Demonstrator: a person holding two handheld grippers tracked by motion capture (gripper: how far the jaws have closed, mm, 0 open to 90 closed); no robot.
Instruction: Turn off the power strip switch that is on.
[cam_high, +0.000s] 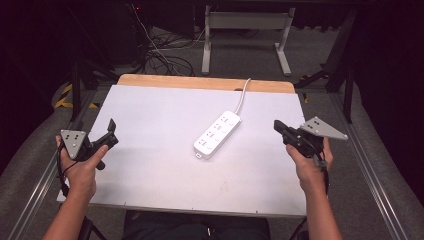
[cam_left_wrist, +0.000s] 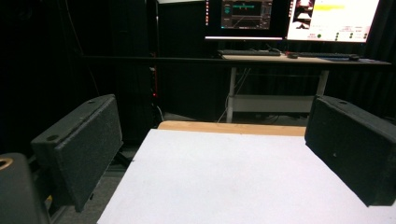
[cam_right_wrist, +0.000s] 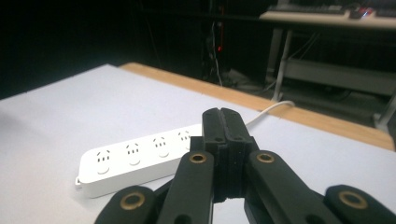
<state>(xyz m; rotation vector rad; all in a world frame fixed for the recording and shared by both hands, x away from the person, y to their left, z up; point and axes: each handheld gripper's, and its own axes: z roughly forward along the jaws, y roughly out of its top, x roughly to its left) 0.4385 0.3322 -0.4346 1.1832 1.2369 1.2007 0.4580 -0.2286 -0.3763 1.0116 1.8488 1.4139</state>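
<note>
From above, the power strip lies mid-surface, its long axis diagonal, nearer my right gripper. Along my left gripper, fingers wide apart, holding nothing. Along my right gripper, fingers pressed together, empty; the strip lies ahead-left.

A white sheet covered the wooden table. Behind stood a desk bearing lit monitors. Cables lay on the floor.

the right gripper, jaws pressed together (nothing between them), points over the white power strip on the table.
</note>
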